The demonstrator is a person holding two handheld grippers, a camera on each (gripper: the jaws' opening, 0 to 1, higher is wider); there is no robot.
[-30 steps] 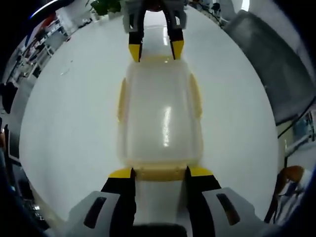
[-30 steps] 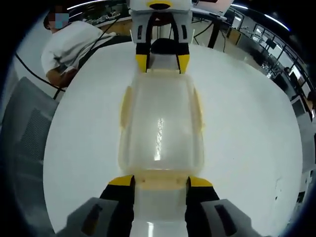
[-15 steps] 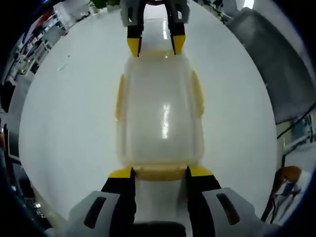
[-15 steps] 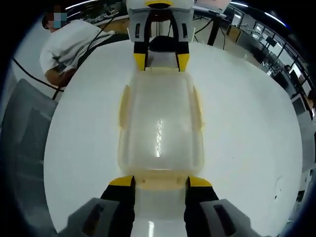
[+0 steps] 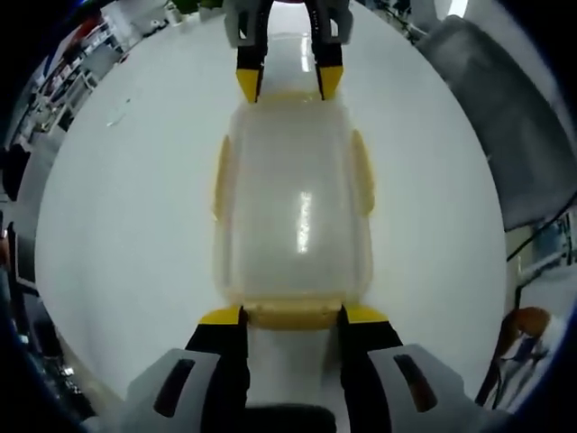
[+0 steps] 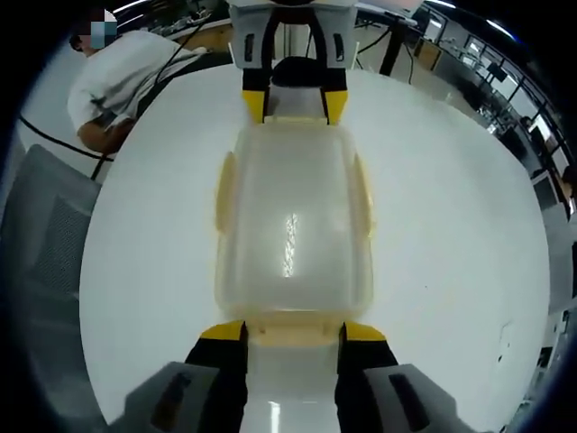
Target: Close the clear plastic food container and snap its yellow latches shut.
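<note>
A clear plastic food container point(image 5: 296, 212) point(image 6: 293, 221) lies on a white table with its lid on. Yellow latches point(image 5: 219, 176) point(image 5: 362, 171) run along its two long sides. My left gripper point(image 5: 293, 316) stands at one short end, jaws apart, with that end's yellow latch point(image 5: 293, 317) between the yellow fingertips point(image 5: 221, 316). My right gripper point(image 6: 293, 332) point(image 5: 288, 83) stands the same way at the opposite short end, its tips on either side of that end's latch point(image 6: 293, 334). In the right gripper view the left gripper point(image 6: 293, 106) sits at the far end.
The round white table point(image 5: 126, 207) point(image 6: 451, 225) has bare surface on both sides of the container. A person in a white shirt point(image 6: 126, 77) sits beyond the table edge. A grey chair back point(image 6: 45, 244) point(image 5: 505, 117) is close to the rim.
Both views have shifted slightly, so the opposite gripper sits a little higher in each. The container and both grippers keep their places at its two ends.
</note>
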